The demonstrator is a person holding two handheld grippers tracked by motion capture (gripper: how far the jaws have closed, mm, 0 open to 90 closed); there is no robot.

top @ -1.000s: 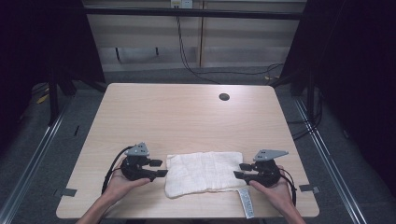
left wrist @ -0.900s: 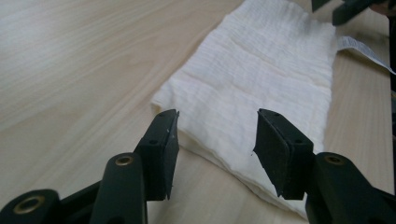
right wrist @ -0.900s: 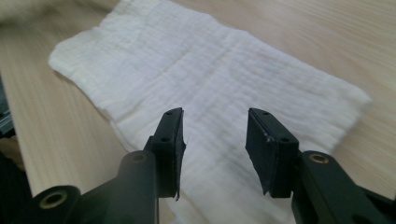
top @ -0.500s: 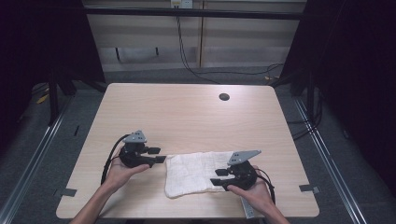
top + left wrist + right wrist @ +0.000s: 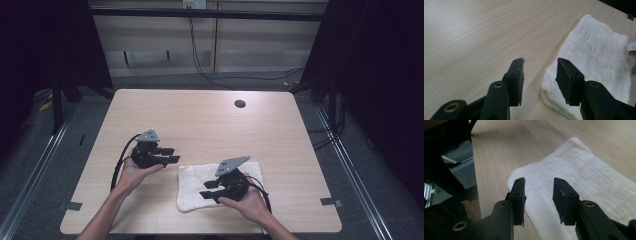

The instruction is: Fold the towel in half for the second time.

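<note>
Both hands have shifted: the right gripper (image 5: 208, 191), jaws just closing but empty, now hovers over the folded white cloth (image 5: 192, 187) at the light wooden table's (image 5: 200, 120) near edge; the left gripper (image 5: 170, 155), also parted and empty, sits just beside its left edge. Judging by this, folding is under way; next comes pinching an edge.

The towel (image 5: 200, 187) is showing white with a fine crinkled weave, and a small white tag at its edge is carrying dark print. The worktop (image 5: 210, 125) is showing pale beige wood with long straight grain and a dark round hole (image 5: 240, 104), while the floor around it is lying grey. Each hand-held gripper, left (image 5: 170, 155) and right (image 5: 209, 194), is showing black with brass-coloured rivets and a grey plate on top.
</note>
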